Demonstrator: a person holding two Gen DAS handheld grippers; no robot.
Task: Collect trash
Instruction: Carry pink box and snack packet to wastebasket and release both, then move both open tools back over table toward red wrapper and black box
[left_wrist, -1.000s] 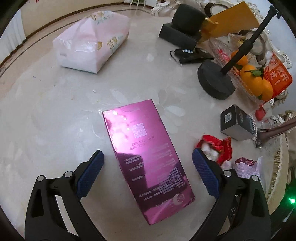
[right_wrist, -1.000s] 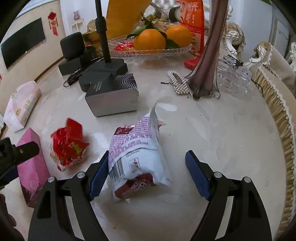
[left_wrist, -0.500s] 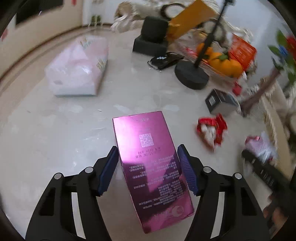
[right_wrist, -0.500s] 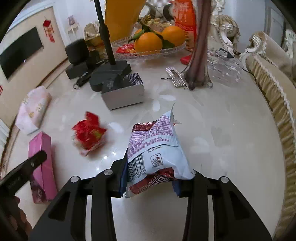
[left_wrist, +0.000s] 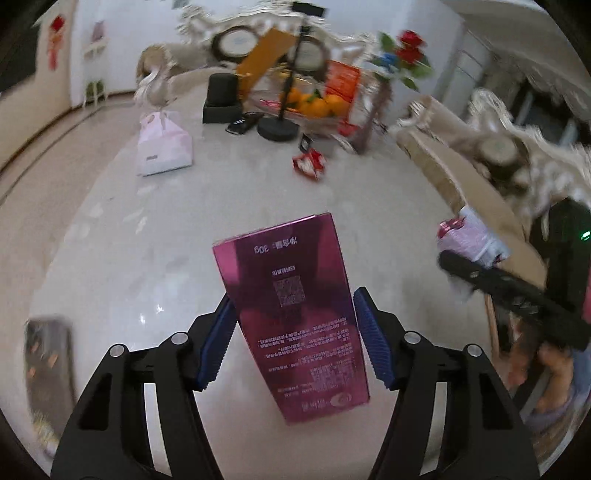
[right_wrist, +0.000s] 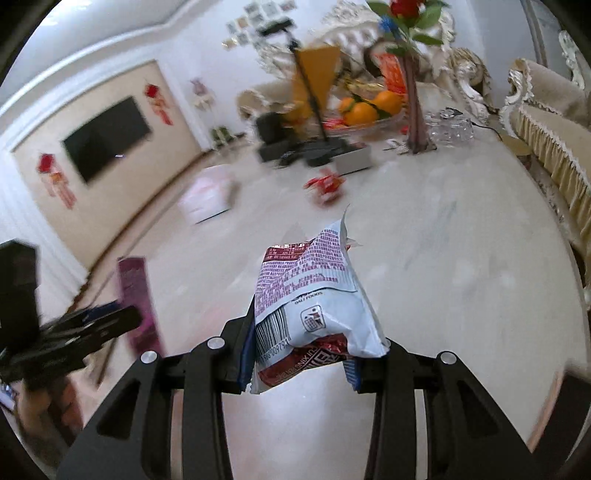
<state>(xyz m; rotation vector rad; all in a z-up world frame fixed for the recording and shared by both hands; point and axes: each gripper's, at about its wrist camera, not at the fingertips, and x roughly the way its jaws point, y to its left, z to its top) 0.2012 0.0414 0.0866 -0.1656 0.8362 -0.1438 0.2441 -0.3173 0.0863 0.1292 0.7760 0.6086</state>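
Observation:
My left gripper (left_wrist: 293, 339) is shut on a shiny magenta box (left_wrist: 295, 310) and holds it above the marble table (left_wrist: 184, 229). My right gripper (right_wrist: 299, 347) is shut on a white and red snack bag (right_wrist: 314, 295), also lifted off the table. The box and left gripper show in the right wrist view (right_wrist: 136, 295) at the left; the bag and right gripper show in the left wrist view (left_wrist: 472, 240) at the right. A crumpled red wrapper (left_wrist: 309, 164) lies on the table further back; it also shows in the right wrist view (right_wrist: 325, 182).
A pink tissue pack (left_wrist: 162, 146), a black speaker (left_wrist: 221, 98), a remote (left_wrist: 243, 122), a black stand base (left_wrist: 277, 129), a fruit bowl with oranges (left_wrist: 317, 103) and a vase (right_wrist: 415, 107) stand at the table's far end. A sofa (right_wrist: 550, 122) runs along the right.
Both grippers closed, the left on the magenta box and the right on the snack bag, then lifted and pulled back. The table's far objects now look smaller and further away.

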